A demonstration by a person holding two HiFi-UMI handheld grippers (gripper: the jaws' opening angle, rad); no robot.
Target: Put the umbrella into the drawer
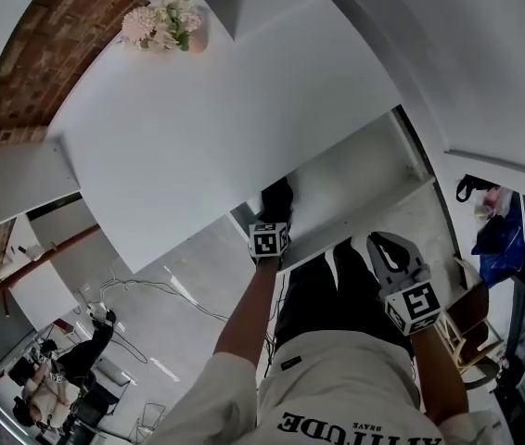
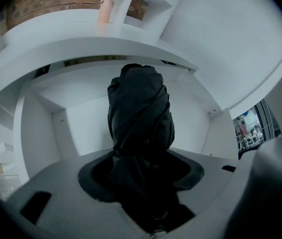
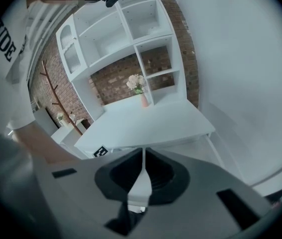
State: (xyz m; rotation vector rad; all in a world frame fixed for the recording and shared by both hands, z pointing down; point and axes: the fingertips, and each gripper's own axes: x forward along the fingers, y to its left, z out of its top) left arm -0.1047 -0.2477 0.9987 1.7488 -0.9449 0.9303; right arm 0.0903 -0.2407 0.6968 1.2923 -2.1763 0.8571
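A folded black umbrella (image 1: 278, 197) is held upright by my left gripper (image 1: 275, 215), which is shut on its lower part. In the left gripper view the umbrella (image 2: 141, 128) fills the gap between the jaws and points into the open white drawer (image 2: 81, 123). In the head view the drawer (image 1: 360, 170) stands pulled out from under the white desk top (image 1: 216, 128), with the umbrella's tip over its left end. My right gripper (image 1: 388, 253) hangs near the drawer's front edge, apart from the umbrella. Its jaws (image 3: 143, 171) are shut with nothing between them.
A vase of pale flowers (image 1: 162, 21) stands at the desk's far corner by a brick wall. White wall shelves (image 3: 111, 34) rise behind the desk (image 3: 151, 121). A white wall runs along the right. Cables and chairs lie on the floor at lower left.
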